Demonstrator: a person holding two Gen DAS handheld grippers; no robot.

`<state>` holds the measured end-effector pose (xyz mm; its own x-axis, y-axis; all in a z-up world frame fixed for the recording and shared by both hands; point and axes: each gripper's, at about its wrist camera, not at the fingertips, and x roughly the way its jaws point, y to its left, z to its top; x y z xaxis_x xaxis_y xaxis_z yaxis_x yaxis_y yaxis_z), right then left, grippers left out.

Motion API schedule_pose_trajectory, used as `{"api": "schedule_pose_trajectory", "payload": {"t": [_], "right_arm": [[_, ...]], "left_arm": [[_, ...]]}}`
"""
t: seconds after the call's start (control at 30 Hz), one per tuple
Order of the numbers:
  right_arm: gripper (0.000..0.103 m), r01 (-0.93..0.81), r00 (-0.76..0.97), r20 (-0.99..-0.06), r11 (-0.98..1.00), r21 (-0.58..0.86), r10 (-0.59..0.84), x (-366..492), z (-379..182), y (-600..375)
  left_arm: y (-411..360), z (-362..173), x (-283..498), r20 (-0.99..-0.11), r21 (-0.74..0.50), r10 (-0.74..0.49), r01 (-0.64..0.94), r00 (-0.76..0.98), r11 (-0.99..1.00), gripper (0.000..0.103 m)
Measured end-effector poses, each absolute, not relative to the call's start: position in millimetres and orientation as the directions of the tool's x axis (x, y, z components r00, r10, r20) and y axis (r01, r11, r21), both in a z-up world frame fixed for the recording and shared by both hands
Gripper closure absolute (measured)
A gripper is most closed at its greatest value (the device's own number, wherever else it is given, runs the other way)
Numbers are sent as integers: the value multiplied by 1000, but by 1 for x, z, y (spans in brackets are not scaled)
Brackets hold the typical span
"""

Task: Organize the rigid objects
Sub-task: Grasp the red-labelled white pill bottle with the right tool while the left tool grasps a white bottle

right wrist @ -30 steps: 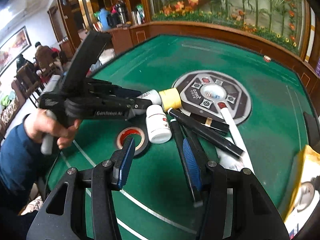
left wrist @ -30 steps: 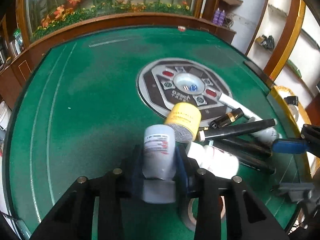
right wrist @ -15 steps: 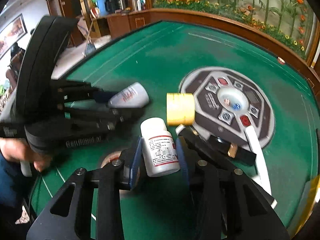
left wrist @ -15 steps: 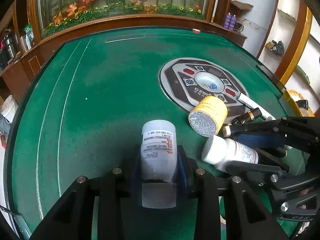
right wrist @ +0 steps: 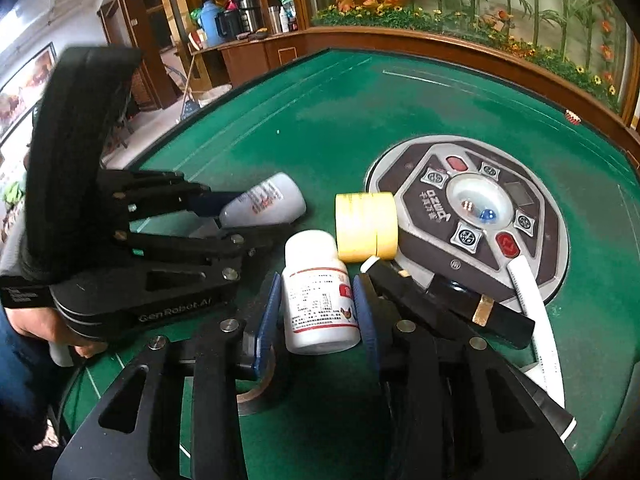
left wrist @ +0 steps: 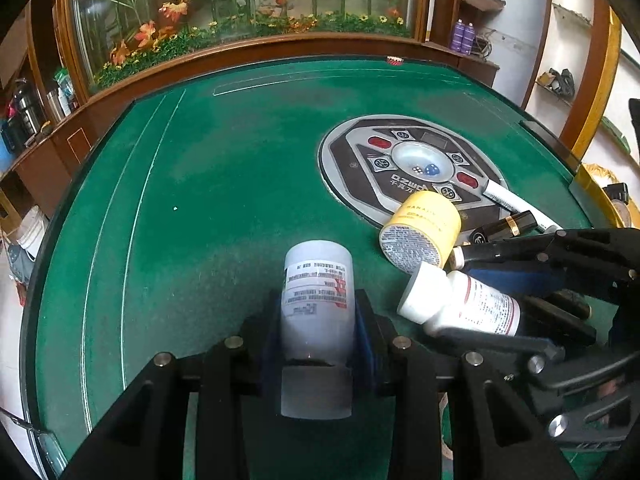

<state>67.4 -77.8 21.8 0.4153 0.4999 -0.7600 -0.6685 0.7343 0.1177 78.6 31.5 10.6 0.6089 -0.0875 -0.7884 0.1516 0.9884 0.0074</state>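
On the green table (left wrist: 200,184), the left claw (left wrist: 318,320) grips one frosted bottle (left wrist: 318,292). Beside it the right claw (right wrist: 316,308), its jaws having just closed in, clamps one white pill bottle (right wrist: 318,300). One yellow tape roll (right wrist: 366,226) follows, then black pens (right wrist: 480,312) and one white marker (right wrist: 536,320).

Both views ride low and close over the green table (left wrist: 168,184), tilted down along their own tongs. The left wrist view faces the planter window, with the right tongs (left wrist: 472,312) at its right edge. The right wrist view looks the same way from further right, with the left tongs (right wrist: 224,216) at its left. Both share the round control panel (left wrist: 360,168) and the yellow jar (right wrist: 366,226).
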Motion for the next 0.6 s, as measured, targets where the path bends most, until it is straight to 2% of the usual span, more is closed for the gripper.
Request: {"api": "schedule_pose_trajectory", "payload": {"t": [0.4,0.6], "right_arm": [[67,-661,464,-762,749,41,451,61,15,-70],[67,-652,461,-744,754,85,483,60,23,-79]], "left_arm": [[27,11,75,-784,37,-64,149,617,988,69],[32,12,75,-781,1,-89,144,618,990,69]]}}
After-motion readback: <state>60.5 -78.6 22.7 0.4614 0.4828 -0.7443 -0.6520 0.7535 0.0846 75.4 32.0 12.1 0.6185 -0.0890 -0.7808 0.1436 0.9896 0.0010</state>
